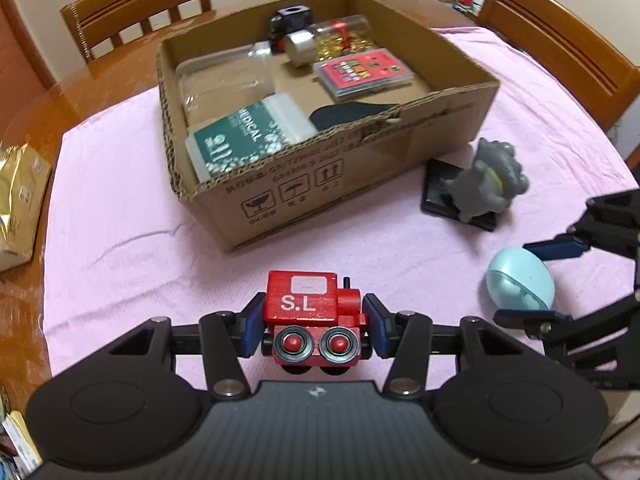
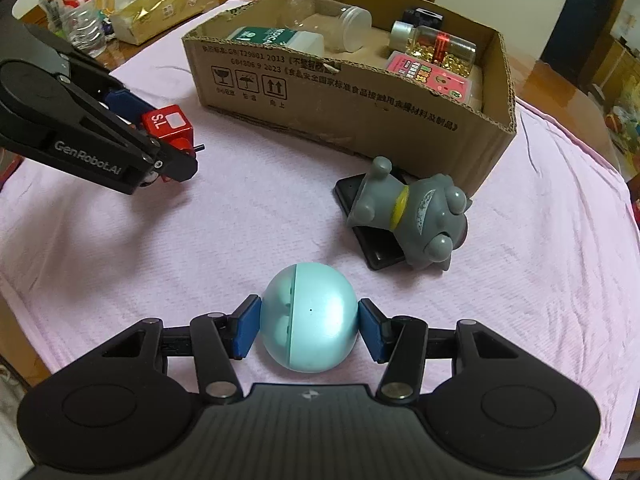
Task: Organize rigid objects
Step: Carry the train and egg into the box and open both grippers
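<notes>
My left gripper [image 1: 313, 326] is shut on a red wooden toy train [image 1: 314, 312] marked "S.L", held above the pink cloth [image 1: 120, 200]; it also shows in the right wrist view [image 2: 170, 124]. My right gripper [image 2: 309, 328] is shut on a light blue egg-shaped capsule [image 2: 310, 318], which also shows in the left wrist view [image 1: 520, 284]. A cardboard box [image 1: 352, 160] in front of both grippers holds a clear jar, a medical box, a pink card box and a bottle of gold beads. A grey toy dog [image 2: 416, 216] lies on a black slab [image 2: 374, 248] beside the box.
A gold foil bag [image 2: 156, 8] and a water bottle [image 2: 78, 12] stand at the far left in the right wrist view. Wooden chairs [image 1: 136, 8] stand behind the round table. The pink cloth covers most of the table.
</notes>
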Tool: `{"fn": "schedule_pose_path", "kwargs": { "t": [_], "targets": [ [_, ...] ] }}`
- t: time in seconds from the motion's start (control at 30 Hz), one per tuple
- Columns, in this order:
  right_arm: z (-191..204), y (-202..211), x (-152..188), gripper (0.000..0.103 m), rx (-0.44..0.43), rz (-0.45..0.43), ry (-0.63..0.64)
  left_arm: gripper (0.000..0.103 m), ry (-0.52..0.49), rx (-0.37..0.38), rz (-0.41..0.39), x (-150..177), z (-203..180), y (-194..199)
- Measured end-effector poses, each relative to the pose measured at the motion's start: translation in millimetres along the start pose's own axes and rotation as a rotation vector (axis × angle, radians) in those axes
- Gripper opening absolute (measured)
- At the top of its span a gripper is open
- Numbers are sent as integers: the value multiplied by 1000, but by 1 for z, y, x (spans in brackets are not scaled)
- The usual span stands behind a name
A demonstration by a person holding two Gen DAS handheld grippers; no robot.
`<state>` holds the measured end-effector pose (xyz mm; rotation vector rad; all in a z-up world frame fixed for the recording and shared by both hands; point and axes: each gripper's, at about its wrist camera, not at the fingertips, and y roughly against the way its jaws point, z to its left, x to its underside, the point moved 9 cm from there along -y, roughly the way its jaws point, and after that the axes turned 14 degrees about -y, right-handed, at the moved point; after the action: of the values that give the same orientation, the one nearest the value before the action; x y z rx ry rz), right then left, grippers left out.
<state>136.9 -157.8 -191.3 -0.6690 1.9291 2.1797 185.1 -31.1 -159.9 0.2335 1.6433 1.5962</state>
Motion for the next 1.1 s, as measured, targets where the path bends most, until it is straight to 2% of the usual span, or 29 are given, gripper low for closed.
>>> {"fn": "schedule_pose_path", "kwargs": {
  "t": [0.33,0.47,0.63,0.73,0.87,1.1],
  "targets": [
    [-6,39,-23,58,-56,-9,35,50,-46,40,-21,-12,1,34],
    [-12,63,-50,58,-44,-97,86,50,-44,38,-45,-21,7,46],
    [-26,78,-97,58,-38,-195,82,50,-37,11,-103,-46,18,59],
    [-33,70,-125,58,-33,-226,74,50,-36,-11,-132,-63,24,63],
    [-44,44,-147,58,-26,-207,53,50,-39,-54,-169,-87,34,61],
    [-51,7,-153,58,-4,-155,41,50,-2,-79,-196,-121,51,43]
  ]
}}
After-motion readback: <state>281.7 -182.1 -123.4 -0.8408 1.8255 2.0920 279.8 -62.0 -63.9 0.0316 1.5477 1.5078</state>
